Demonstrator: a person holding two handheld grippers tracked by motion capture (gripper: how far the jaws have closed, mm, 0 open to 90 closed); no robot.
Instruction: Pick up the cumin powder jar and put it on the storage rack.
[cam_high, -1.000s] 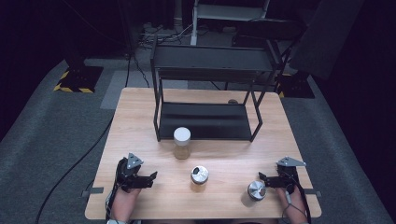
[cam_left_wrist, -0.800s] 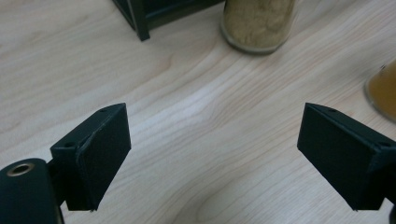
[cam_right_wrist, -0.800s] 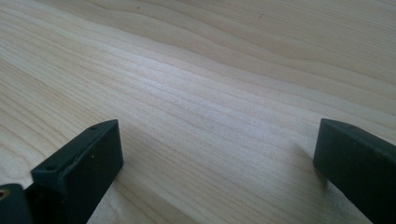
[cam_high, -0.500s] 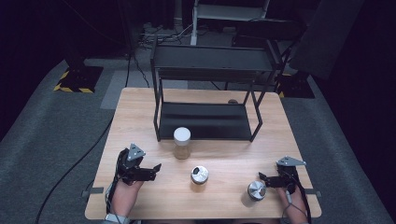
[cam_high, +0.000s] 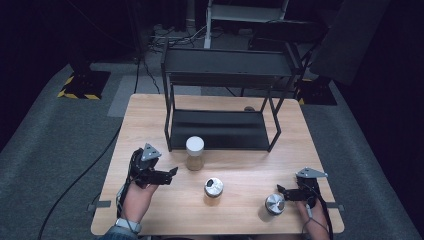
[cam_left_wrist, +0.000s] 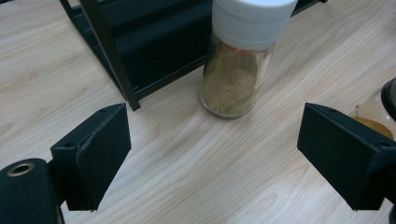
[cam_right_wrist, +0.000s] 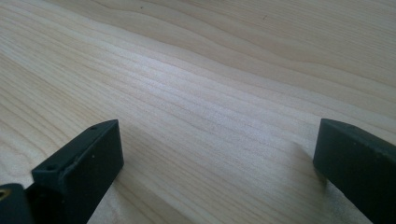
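High view first: at the left side of the wooden table (cam_high: 150, 115) a hand (cam_high: 136, 199) holds the left gripper (cam_high: 170, 174) up above the wood. Its jaws are wide apart and hold nothing. They point to the right, toward a glass jar with a white lid (cam_high: 194, 153), which stands upright just beside the gripper and does not touch it. This jar sits right in front of the black rack (cam_high: 222, 100), close to the rack's front left leg. A bit further right, near the middle of the table, stands a small jar with a dark shiny lid (cam_high: 213, 187). It is near the white-lid jar but apart from it. Further right again is a jar with a silver lid (cam_high: 274, 204). The right gripper (cam_high: 282, 192) is low at the table's right side, just beside that silver lid, with its tips pointing left. In the left gripper view, the white-lid jar (cam_left_wrist: 243, 56) is full of light brown powder and stands beyond the two black jaws, between them but farther away. Part of the dark rack (cam_left_wrist: 140, 42) is to its left. In the right gripper view, the two black jaws stand far apart with bare wood (cam_right_wrist: 210, 93) between them, so this gripper holds nothing too.
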